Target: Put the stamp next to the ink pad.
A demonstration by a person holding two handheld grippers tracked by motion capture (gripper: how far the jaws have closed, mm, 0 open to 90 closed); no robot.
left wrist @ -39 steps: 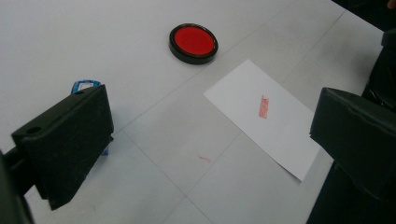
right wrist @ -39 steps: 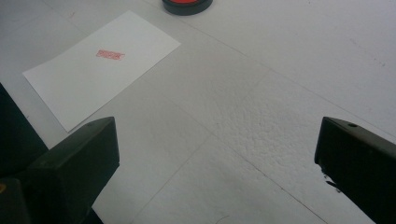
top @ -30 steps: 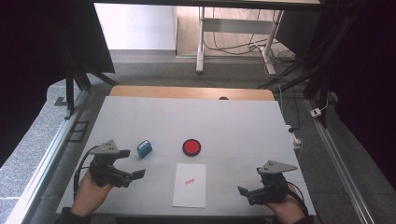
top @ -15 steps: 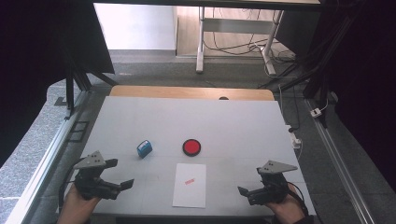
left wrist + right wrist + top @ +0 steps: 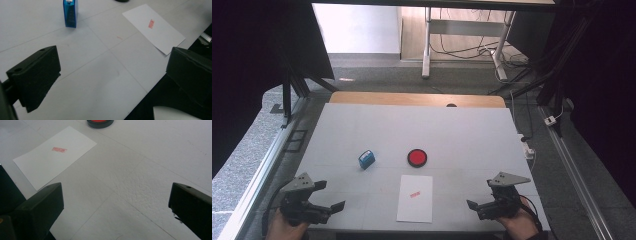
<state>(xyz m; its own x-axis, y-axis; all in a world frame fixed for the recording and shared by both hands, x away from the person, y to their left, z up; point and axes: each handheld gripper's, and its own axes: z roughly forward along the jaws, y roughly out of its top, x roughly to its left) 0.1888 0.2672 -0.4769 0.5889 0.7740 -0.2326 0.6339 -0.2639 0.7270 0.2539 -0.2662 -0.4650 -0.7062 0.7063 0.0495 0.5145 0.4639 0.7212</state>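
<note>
Left claw (image 5: 324,209): released, jaws wide apart, nothing between them; it hovers at the near left corner of the table (image 5: 472,135), pointing inward toward the paper.
Right claw (image 5: 479,207): released as well, jaws spread and empty; it sits at the near right edge, aimed across at the paper.
Stamp (image 5: 366,159): small blue block, upright on the table, well apart from both claws; in the left gripper view it stands ahead of the jaws (image 5: 70,12).
Ink pad (image 5: 417,157): round, red in a black rim, open, just right of the stamp and beyond the paper's far edge.
Paper (image 5: 415,198): white sheet lying flat between the two claws, one small red imprint (image 5: 414,194) near its upper middle; the mark reads clearly in the right gripper view (image 5: 59,149).
Step in hand: the sheet already bears a print and both claws are free, so the stamping looks finished or paused.
Risk, smearing: the imprint may be wet; a claw dragged over the sheet would smudge it.
Risk, sliding sheet: the paper lies loose near the table's front edge; a nudge from either claw could push it off.
Risk, stamp tipping: the stamp is narrow and tall; a skewed approach by the left claw could topple it and mark the table.
Risk, ink pad: uncovered, it could ink a jaw that brushes it.
</note>
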